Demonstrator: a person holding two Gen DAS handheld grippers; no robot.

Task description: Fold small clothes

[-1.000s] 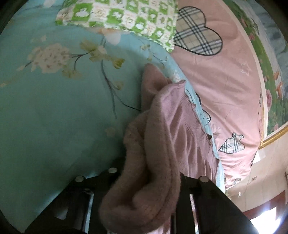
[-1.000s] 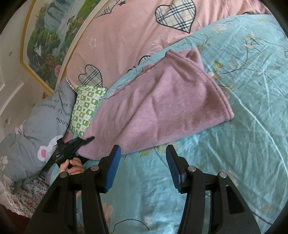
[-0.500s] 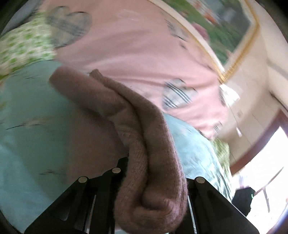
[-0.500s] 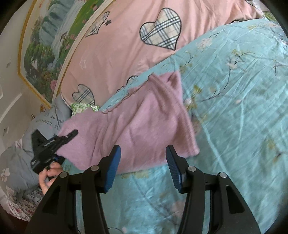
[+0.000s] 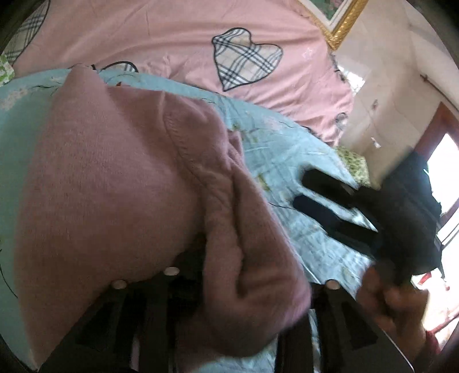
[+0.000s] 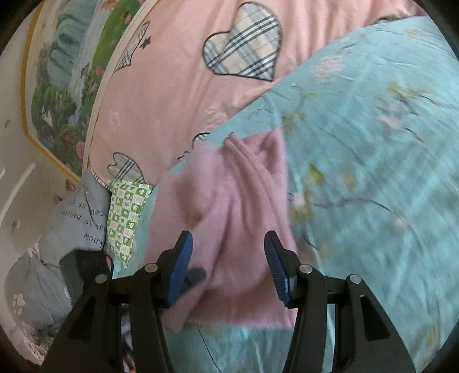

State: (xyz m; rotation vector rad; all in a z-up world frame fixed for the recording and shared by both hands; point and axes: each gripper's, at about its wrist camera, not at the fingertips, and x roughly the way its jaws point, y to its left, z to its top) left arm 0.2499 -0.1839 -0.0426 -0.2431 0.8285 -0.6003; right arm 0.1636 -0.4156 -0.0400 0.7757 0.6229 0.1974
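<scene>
Jaws of the left gripper are closed on a thick bunched fold of the pink knit garment, which fills the gap between them and hides the fingertips; jaws of the right gripper stand wide apart with nothing between the blue pads, the garment lying on the bed beneath and beyond them.

Left wrist view: the garment spreads up and left from the clamped fold over the light blue floral bedsheet, a stitched seam running diagonally across its surface. Behind the sheet lies a pink quilt printed with plaid hearts. At right, blurred, the right gripper appears as dark fingers over the sheet, with the person's hand beneath it. A gilt picture frame hangs on the wall above, and a bright doorway opens at the far right.

Right wrist view: the garment lies doubled over on the bedsheet, its near edge between and just below the open pads. The left gripper is a dark blur touching the garment's lower left edge. To the left sit a green-and-white checked pillow and a grey printed cushion, side by side and touching. A landscape painting covers the wall behind the quilt. No containers are shown.
</scene>
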